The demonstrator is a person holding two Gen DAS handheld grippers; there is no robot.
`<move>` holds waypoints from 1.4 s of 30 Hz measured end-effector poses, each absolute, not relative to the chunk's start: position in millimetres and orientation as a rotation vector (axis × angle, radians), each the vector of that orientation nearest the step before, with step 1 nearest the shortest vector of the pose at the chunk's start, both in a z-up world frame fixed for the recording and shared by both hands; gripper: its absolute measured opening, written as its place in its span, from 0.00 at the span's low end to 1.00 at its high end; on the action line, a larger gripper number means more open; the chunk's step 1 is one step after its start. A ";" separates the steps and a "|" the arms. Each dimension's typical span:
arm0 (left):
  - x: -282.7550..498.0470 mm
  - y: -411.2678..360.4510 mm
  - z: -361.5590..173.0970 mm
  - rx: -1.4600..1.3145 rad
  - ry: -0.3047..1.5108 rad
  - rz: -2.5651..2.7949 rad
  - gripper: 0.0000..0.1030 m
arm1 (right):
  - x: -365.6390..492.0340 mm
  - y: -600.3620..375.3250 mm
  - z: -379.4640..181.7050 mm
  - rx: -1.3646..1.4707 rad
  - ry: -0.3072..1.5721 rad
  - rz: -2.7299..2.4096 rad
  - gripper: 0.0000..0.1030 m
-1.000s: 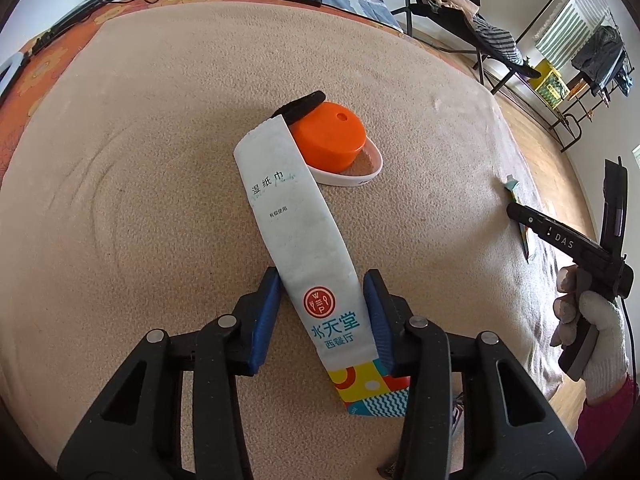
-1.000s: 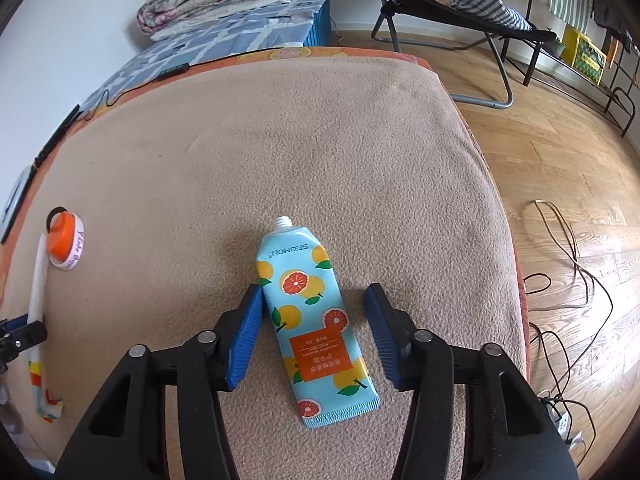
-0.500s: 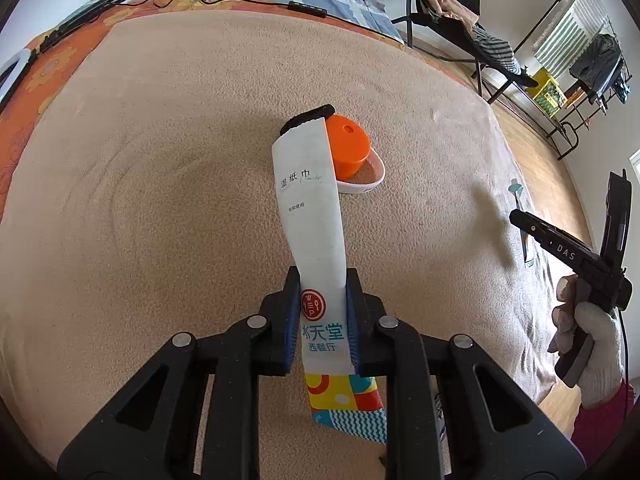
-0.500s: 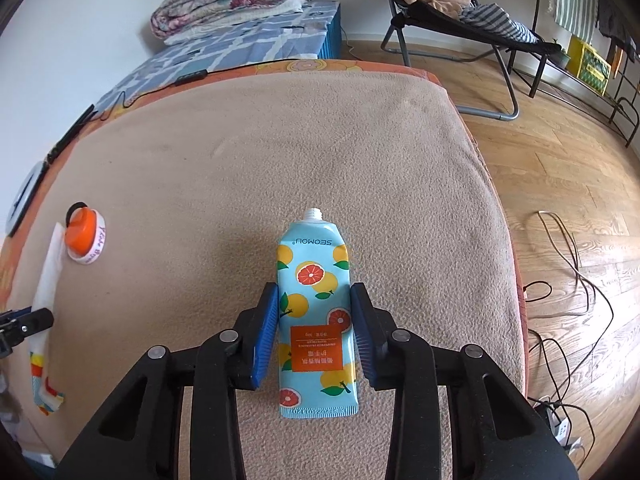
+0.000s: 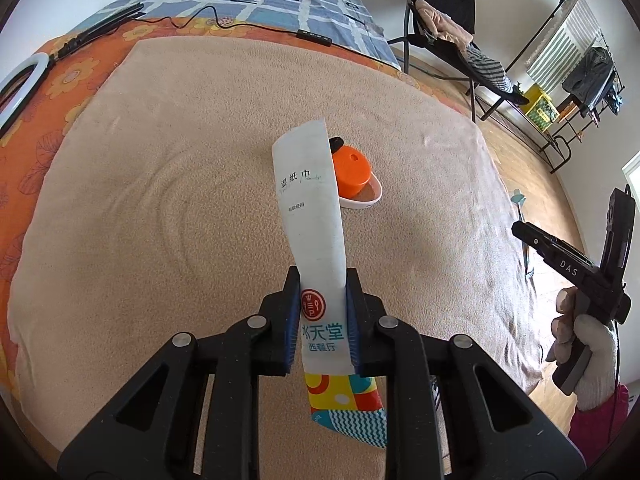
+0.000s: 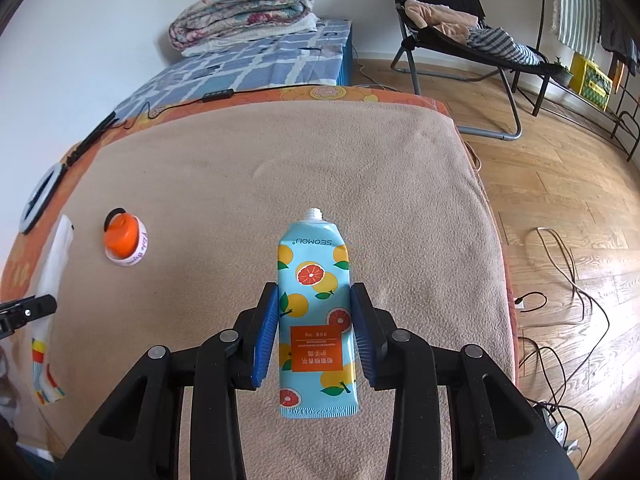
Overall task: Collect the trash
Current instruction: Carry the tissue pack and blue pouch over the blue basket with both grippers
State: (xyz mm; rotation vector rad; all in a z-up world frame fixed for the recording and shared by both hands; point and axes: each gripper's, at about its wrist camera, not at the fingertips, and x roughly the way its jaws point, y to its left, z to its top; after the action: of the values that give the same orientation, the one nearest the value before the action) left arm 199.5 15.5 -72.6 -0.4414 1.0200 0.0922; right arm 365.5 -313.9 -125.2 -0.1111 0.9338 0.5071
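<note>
The tube (image 6: 316, 312) reads "SEOMOU"; the wet-wipe packet (image 5: 316, 248) reads "水天堂".

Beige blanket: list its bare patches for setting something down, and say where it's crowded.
The beige blanket lies bare from the orange-lidded jar across to its right edge beside the wooden floor, and back towards the orange floral sheet. The only clutter is the jar, near the left side.

My left wrist camera looks steeply down along its fingers, close over the beige fleece blanket (image 5: 160, 240). Right wrist camera likewise, nearer the blanket's floor-side edge. Both views share the orange-capped white lid (image 5: 352, 176) (image 6: 124, 240).
</note>
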 end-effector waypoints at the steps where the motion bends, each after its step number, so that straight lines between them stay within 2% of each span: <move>1: 196.6 15.1 -69.7 -0.439 1.016 0.089 0.19 | 362.0 -312.4 -122.2 -0.114 0.930 0.514 0.33; 28: 46.3 -6.0 -32.5 -0.381 1.005 0.005 0.19 | 185.4 -281.7 -61.0 -0.185 0.859 0.751 0.33; 42: -25.8 -22.0 -54.7 -0.389 1.068 -0.022 0.19 | 96.1 -272.7 -78.8 -0.223 0.892 0.885 0.33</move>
State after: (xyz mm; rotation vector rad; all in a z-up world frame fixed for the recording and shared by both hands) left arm -25.8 -22.0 -54.7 -0.3886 1.0680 -0.0220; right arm 96.1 -272.7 -78.8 -0.2233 0.8919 0.8854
